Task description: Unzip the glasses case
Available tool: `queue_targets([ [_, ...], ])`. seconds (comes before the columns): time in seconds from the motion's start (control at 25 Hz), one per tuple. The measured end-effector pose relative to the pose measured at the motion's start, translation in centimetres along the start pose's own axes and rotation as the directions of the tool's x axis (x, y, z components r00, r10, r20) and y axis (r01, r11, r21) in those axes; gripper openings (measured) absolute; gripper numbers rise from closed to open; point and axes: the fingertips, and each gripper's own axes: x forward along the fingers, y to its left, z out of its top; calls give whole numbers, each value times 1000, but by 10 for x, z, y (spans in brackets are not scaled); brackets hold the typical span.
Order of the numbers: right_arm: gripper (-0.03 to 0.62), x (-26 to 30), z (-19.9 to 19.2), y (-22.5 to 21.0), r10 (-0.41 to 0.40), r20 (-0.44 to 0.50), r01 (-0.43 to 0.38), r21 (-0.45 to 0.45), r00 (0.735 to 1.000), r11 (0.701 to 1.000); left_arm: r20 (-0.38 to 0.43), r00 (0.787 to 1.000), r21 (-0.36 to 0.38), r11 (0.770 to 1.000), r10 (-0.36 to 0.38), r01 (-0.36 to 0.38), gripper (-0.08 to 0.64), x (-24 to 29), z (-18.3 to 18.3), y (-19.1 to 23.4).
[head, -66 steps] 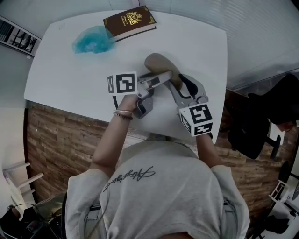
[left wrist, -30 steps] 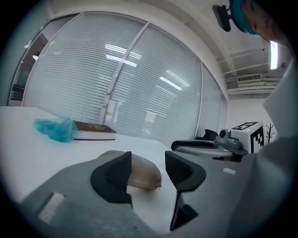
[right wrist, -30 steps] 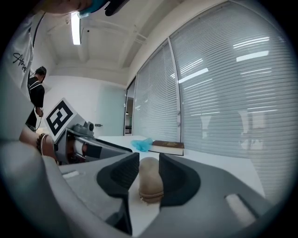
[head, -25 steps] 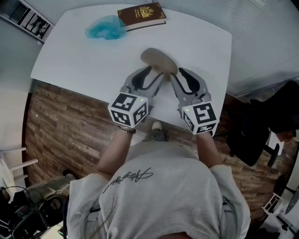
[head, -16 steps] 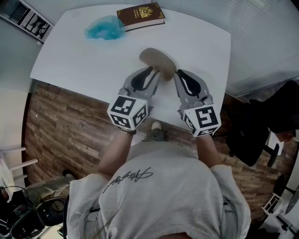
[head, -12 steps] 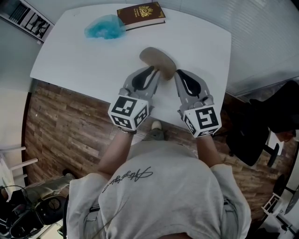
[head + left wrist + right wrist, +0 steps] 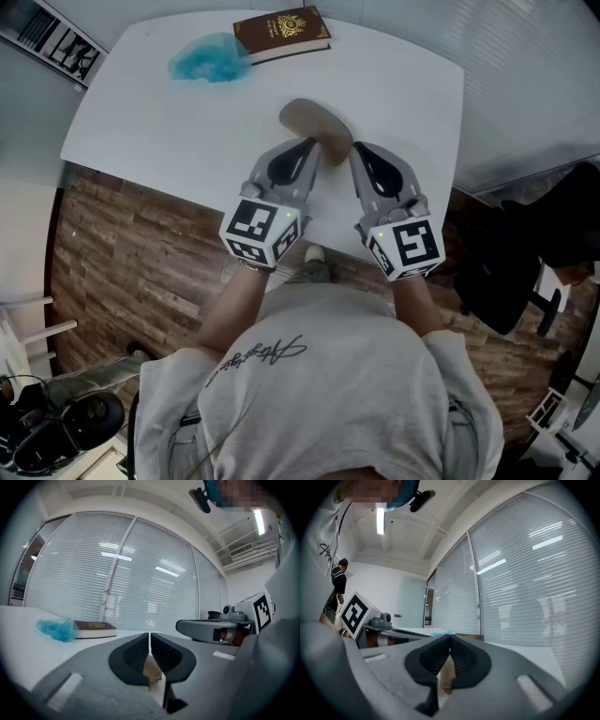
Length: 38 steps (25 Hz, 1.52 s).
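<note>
Closure on both sides: the left gripper [image 7: 312, 148] and right gripper [image 7: 354, 150] have just been closing, and each pair of jaws now pinches the tan glasses case [image 7: 314, 120] lying at their tips on the bench [image 7: 169, 131]. The zip pull can likely begin.

Left gripper [image 7: 312, 144], right gripper [image 7: 355, 150] level, converging; jaws just closed on glasses case [image 7: 312, 116].

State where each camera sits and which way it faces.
Head view: on the person's head, facing steeply down at the table; shows torso, left gripper, right gripper.
Left gripper view: on that gripper, level along its just-closed jaws gripping the glasses case.
Right gripper view: likewise, jaws just closed on the case.
All three share the case.
</note>
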Motion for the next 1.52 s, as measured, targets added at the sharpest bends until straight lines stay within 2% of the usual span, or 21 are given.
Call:
queue_targets([
  [1.52, 3, 9, 2, -1, -29, 22, 29, 4, 999, 1000, 39, 999, 18, 1000, -11, 11, 8, 2, 8, 6],
])
